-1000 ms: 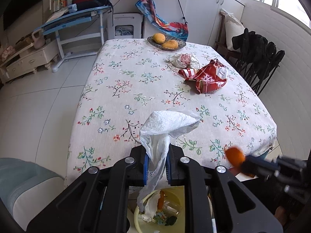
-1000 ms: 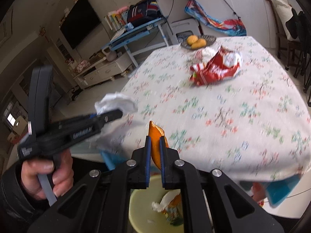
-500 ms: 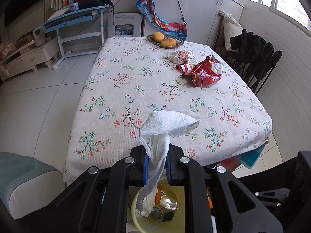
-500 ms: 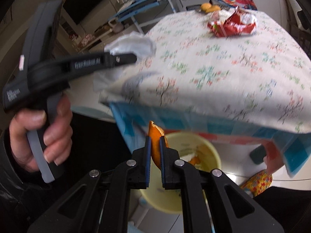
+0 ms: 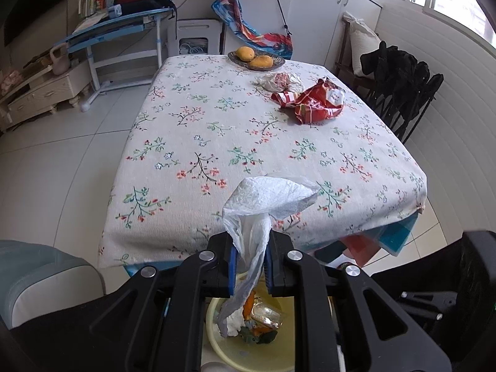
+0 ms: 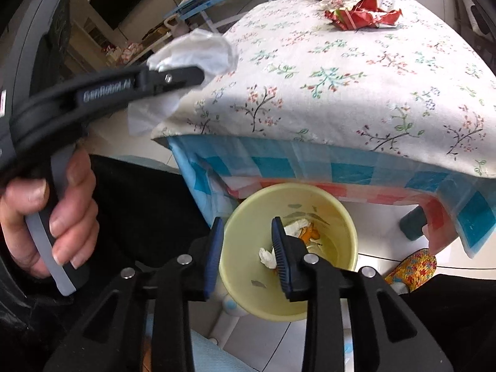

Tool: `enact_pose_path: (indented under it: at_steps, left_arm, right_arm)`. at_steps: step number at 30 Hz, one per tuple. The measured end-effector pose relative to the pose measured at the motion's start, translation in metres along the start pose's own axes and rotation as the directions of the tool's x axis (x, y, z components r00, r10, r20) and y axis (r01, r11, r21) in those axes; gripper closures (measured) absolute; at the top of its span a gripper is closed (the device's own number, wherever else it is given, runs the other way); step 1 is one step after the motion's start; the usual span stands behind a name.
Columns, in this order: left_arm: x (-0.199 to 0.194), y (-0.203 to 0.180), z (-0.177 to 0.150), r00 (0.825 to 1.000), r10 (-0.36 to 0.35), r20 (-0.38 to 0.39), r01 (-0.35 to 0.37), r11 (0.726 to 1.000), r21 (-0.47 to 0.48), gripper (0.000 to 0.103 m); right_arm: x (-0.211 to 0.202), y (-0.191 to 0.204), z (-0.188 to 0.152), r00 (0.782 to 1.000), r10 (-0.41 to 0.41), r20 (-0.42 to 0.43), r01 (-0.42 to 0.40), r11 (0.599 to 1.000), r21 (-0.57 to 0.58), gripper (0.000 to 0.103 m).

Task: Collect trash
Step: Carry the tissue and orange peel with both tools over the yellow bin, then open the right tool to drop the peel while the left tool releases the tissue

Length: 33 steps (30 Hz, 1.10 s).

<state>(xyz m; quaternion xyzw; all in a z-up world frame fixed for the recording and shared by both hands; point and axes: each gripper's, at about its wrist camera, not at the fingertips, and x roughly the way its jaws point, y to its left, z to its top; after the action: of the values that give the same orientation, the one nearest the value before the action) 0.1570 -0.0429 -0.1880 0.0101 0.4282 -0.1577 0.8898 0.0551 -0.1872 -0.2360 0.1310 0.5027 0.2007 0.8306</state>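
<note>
While left gripper [image 5: 250,260] jaws pinch tissue [image 5: 266,204] | right gripper [image 6: 248,245] jaws just parted, empty, over bin [image 6: 344,226]

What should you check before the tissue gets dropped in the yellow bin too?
1. Left gripper grips the white tissue: ok, shut on it.
2. Tissue over the yellow bin: ok in the left wrist view, where its tail hangs toward the bin's mouth.
3. Right gripper empty: ok, its jaws have just been opening and nothing is between them.
4. Orange peel inside the bin: ok, it lies on the trash there.
5. Right gripper out of the tissue's way: not ok, it hangs over the bin's mouth.
6. Table trash left: not ok, the red snack bag and a crumpled wrapper remain.
</note>
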Motion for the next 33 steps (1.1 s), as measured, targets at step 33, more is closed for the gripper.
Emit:
enact_pose_path:
  at_steps: [33]
  left_arm:
    - [0.004,-0.046,-0.07,0.96,-0.067,-0.273,0.128,0.969,0.212,0.049]
  right_arm:
    - [-0.048,-0.054,0.013,0.959,-0.112,0.259,0.039,0.962,0.271,0.043]
